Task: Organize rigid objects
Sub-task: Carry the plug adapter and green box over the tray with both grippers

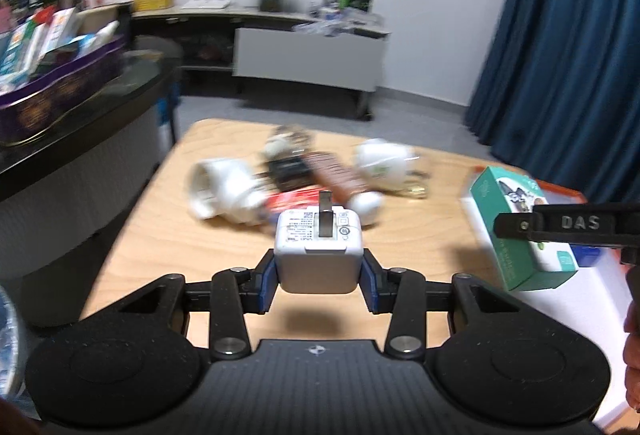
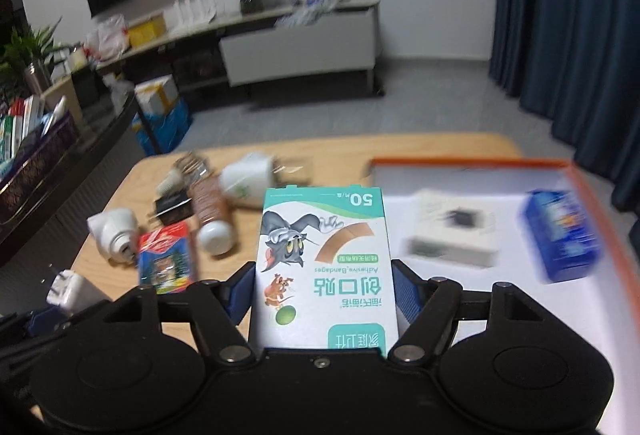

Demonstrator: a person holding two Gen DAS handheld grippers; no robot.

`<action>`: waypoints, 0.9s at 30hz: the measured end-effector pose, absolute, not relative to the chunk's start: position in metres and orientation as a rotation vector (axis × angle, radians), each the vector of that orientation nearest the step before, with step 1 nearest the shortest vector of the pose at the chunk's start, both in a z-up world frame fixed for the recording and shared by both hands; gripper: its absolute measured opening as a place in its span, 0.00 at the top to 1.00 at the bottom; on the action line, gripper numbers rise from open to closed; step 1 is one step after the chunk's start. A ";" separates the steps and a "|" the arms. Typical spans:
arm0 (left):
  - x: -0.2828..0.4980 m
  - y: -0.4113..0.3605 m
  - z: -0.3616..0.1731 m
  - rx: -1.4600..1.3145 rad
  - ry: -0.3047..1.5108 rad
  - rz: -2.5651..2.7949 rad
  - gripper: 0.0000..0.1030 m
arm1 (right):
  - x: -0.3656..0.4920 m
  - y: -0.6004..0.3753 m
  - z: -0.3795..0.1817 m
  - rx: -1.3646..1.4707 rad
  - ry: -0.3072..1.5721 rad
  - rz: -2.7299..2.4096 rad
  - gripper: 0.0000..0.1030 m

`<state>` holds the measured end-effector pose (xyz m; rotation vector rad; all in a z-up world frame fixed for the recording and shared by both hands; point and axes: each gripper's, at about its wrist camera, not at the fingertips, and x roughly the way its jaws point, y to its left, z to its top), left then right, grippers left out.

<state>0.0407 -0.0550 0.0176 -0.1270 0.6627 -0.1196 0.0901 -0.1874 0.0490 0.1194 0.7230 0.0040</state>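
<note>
Your right hand-held gripper (image 2: pixel 323 299) pinches the bandage box (image 2: pixel 323 259); carry it toward two o'clock, level, into the orange-rimmed tray (image 2: pixel 592 203); your left hand-held gripper (image 1: pixel 319 275) clamps the white charger (image 1: pixel 319 259) above the tabletop (image 1: pixel 160 235).

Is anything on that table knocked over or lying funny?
Yes. The white mug lies on its side, and so does the brown bottle next to it, in a loose pile on the table. Nothing looks spilled or broken, though the pile is blurred.
</note>
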 end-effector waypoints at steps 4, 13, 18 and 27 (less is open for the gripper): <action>0.040 -0.096 0.027 -0.124 0.657 -0.224 0.60 | 0.061 -0.235 0.069 0.123 0.670 -0.069 0.19; 0.056 -0.194 0.052 -0.028 0.637 -0.437 0.60 | 0.016 -0.319 0.096 0.096 0.608 -0.195 0.19; 0.051 -0.220 0.043 -0.009 0.630 -0.432 0.60 | 0.008 -0.339 0.075 0.148 0.631 -0.204 0.19; 0.060 -0.228 0.035 -0.003 0.690 -0.365 0.59 | 0.011 -0.344 0.048 0.164 0.686 -0.141 0.19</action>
